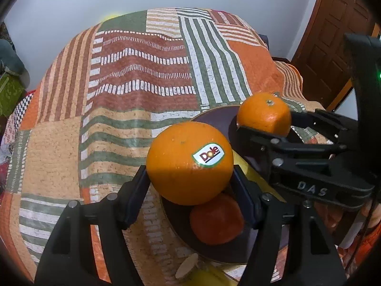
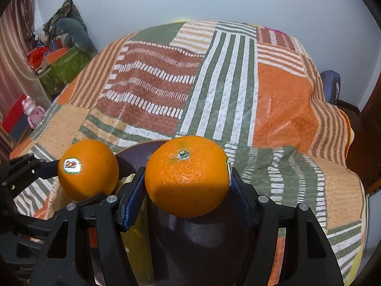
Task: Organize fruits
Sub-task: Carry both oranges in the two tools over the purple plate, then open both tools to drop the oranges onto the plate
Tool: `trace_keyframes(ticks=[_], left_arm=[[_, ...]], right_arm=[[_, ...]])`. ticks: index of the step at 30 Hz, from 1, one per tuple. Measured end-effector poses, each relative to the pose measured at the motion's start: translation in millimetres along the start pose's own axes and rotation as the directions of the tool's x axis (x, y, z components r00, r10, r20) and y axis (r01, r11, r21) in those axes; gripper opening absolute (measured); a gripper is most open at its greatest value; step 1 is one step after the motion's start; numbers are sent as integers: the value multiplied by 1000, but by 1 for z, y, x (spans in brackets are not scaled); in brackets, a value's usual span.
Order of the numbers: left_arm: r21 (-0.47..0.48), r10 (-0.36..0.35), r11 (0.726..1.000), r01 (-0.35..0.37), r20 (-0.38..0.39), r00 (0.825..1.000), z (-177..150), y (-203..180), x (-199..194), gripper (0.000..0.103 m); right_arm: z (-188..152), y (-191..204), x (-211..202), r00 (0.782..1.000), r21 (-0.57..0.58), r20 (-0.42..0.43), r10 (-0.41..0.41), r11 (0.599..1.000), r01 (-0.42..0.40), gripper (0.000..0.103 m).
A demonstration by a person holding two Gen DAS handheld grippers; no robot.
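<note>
My left gripper (image 1: 189, 178) is shut on an orange with a Dole sticker (image 1: 189, 163) and holds it above a dark plate (image 1: 212, 116). A red-orange fruit (image 1: 216, 219) lies on the plate under it. My right gripper (image 2: 188, 186) is shut on a second orange (image 2: 187, 175), stem up, above the same plate (image 2: 202, 238). In the left wrist view the right gripper (image 1: 264, 128) holds its orange (image 1: 264, 113) to the right. In the right wrist view the left gripper's orange (image 2: 88, 169) is at the left. Yellow banana parts (image 1: 247, 164) lie by the plate.
The plate sits on a bed with a striped patchwork blanket (image 1: 142, 90) in orange, green and brown. A banana stem end (image 1: 187, 267) shows at the near edge. A wooden door (image 1: 333, 35) is at the right. Boxes and a pink toy (image 2: 32, 112) are at the left.
</note>
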State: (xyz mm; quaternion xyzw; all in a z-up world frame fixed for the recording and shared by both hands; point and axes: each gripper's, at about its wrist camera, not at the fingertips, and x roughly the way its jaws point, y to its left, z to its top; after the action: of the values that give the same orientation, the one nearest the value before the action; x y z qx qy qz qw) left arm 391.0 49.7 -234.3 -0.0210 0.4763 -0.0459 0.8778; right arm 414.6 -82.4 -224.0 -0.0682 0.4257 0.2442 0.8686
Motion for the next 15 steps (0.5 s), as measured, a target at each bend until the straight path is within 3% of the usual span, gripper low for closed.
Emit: trace_keyframes(ticks=[5, 10, 15], left_arm=[[-19, -6, 1000, 6, -39, 999, -3, 4, 6, 68], [-72, -39, 997, 35, -60, 997, -3, 12, 5, 68], [-32, 5, 999, -4, 21, 1000, -3, 6, -18, 75]], right_arm=[[-3, -3, 11, 997, 26, -71, 35, 999, -34, 64], [-4, 1, 11, 996, -3, -87, 10, 1000, -11, 64], [-2, 0, -8, 1000, -6, -19, -9, 1000, 9, 84]])
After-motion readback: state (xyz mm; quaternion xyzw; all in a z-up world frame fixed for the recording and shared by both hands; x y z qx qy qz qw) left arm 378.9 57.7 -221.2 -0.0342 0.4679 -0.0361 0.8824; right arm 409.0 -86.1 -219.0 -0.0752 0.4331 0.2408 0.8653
